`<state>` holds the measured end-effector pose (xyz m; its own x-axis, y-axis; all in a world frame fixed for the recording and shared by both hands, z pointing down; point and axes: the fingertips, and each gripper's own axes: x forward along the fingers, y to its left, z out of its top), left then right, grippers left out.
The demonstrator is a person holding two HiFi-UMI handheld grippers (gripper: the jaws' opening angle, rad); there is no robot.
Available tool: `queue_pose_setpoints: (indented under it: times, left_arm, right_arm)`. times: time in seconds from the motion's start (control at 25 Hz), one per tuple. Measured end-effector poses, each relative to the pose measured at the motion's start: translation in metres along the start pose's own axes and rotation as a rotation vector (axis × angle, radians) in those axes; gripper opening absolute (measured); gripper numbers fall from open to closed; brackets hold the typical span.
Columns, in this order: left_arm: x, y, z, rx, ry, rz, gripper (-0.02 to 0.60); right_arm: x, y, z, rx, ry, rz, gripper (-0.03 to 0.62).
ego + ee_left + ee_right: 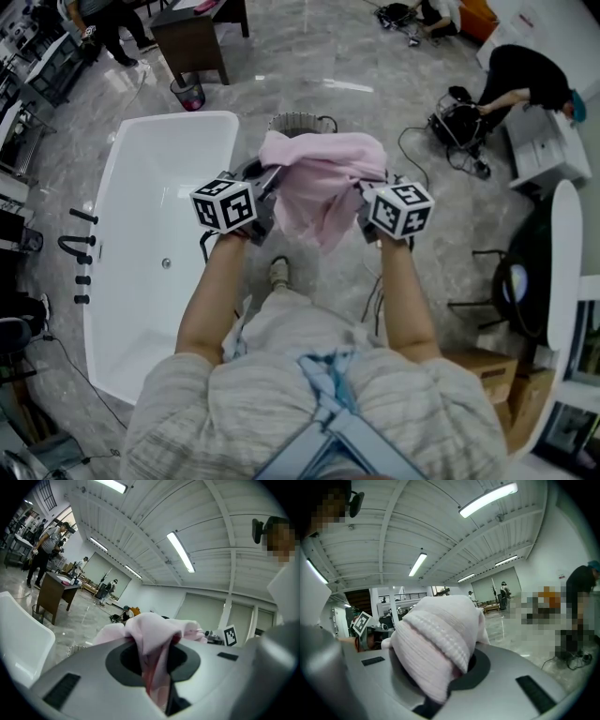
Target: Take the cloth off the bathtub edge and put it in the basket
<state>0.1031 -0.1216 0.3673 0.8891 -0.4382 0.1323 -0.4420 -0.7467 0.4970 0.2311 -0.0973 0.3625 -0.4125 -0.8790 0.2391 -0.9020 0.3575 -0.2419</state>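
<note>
Two handheld grippers hold a pink cloth [323, 183] stretched in the air beside a white bathtub [141, 127].

The left gripper [265, 183] is clamped on the cloth's left end and the right gripper [364, 192] on its right end. In each gripper view, pink fabric is pinched between the closed jaws. The cloth's long axis runs side to side between them, and its middle sags in a point toward the person. It hangs clear of the bathtub, off the tub's right long edge, above the grey floor [328, 66]. The basket [296, 120] rim shows just beyond the cloth's far edge.
</note>
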Motion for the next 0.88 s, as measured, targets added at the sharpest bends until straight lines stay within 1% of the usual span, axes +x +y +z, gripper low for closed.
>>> queue_pose_setpoints:
  times: [0.32,0.56,0.88]
  left_arm:
    - [0.023,0.041,0.03,-0.006,-0.003,-0.037,0.067]
    - [0.035,0.081,0.059,0.01,0.005,-0.054,0.067]
    - [0.051,0.114,0.099,0.044,0.007,-0.094,0.067]
  right_arm:
    - [0.046,-0.014,0.02,-0.003,-0.009,-0.012,0.024]
    - [0.089,-0.018,0.039,-0.002,-0.018,-0.027,0.023]
    - [0.131,-0.024,0.075,-0.023,-0.066,-0.049,0.025]
